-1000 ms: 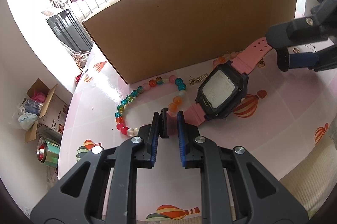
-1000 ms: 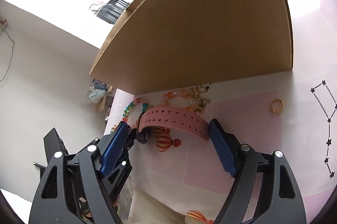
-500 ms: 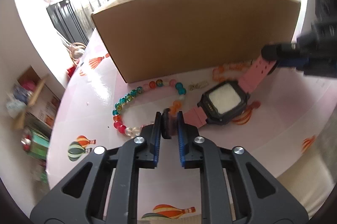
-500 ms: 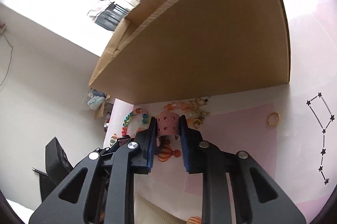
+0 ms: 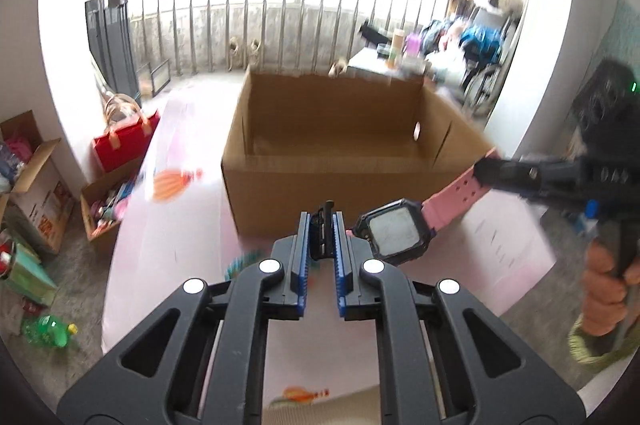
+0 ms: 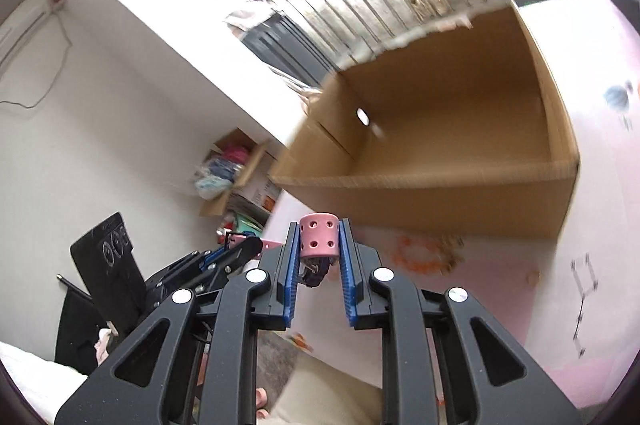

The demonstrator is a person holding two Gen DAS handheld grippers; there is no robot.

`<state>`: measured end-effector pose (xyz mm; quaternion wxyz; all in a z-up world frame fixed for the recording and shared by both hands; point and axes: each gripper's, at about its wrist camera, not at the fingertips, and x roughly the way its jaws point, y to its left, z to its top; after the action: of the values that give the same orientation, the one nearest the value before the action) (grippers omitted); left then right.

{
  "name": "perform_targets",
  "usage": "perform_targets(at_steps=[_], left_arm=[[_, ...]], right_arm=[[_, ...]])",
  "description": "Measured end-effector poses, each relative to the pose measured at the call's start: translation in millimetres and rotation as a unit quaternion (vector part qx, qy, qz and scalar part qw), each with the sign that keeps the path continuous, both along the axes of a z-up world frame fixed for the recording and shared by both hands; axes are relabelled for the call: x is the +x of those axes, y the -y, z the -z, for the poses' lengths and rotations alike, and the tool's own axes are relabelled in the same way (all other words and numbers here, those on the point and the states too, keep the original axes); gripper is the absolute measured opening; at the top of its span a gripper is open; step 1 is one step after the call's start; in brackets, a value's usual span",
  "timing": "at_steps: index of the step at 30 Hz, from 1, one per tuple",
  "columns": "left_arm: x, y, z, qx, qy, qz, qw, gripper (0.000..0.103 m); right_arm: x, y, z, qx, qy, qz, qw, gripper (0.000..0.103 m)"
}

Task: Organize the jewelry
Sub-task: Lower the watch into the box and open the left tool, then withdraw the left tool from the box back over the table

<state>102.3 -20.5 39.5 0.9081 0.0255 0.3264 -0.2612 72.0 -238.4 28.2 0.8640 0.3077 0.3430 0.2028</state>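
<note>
Pink balloon-print table (image 5: 192, 249), open cardboard box (image 5: 340, 161), barred window (image 5: 280, 25) behind, both grippers' fingers (image 5: 304, 249) pinching watch (image 5: 394, 235) strap ends, beads (image 6: 424, 253) blurred.

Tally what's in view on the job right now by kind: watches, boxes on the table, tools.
Watch: 1
Cardboard box: 1
Tools: 2, left tool and right tool, each shut on a strap end
Total: 4
</note>
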Motion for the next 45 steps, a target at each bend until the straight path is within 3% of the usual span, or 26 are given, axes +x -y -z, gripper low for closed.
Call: perform_targets(at_steps=[4,7,12,18,22,25,28,33,35,41,45], left_arm=[[35,9,-36,-0.015,0.017,0.015,0.9996,0.010],[86,27,-44,-0.007,0.001,0.026,0.9996,0.010],[178,70,-23,0.048,-0.062,0.023,0.9966,0.010],[261,109,23,0.141,-0.137,0.007,0.9805,0.010],[284,116,37,0.172,-0.150,-0.008,0.9737,0.014],[290,114,41,0.183,-0.151,-0.014,0.9713,0.019],[292,114,37,0.179,-0.142,-0.019,0.9733,0.036],[284,106,22,0.150,-0.126,-0.036,0.9799,0.037],[276,96,12,0.127,-0.124,-0.042,0.9832,0.043],[227,50,-29,0.075,-0.077,-0.051,0.9929,0.046],[161,8,-53,0.053,-0.018,-0.052,0.9971,0.050]], right_arm=[[32,13,-27,-0.011,0.021,-0.004,1.000,0.019],[74,28,-29,-0.010,-0.002,0.002,1.000,0.019],[153,53,-22,-0.022,-0.070,0.012,0.997,0.019],[229,58,0,-0.063,-0.148,0.022,0.987,0.020],[255,56,10,-0.109,-0.173,0.025,0.978,0.034],[260,54,11,-0.143,-0.177,0.038,0.973,0.040],[253,57,6,-0.144,-0.166,0.042,0.975,0.041],[241,69,-2,-0.139,-0.150,0.054,0.977,0.041],[234,73,-7,-0.137,-0.141,0.058,0.979,0.041],[182,76,-43,-0.131,-0.084,0.060,0.986,0.041],[124,65,-67,-0.146,-0.026,0.057,0.987,0.041]])
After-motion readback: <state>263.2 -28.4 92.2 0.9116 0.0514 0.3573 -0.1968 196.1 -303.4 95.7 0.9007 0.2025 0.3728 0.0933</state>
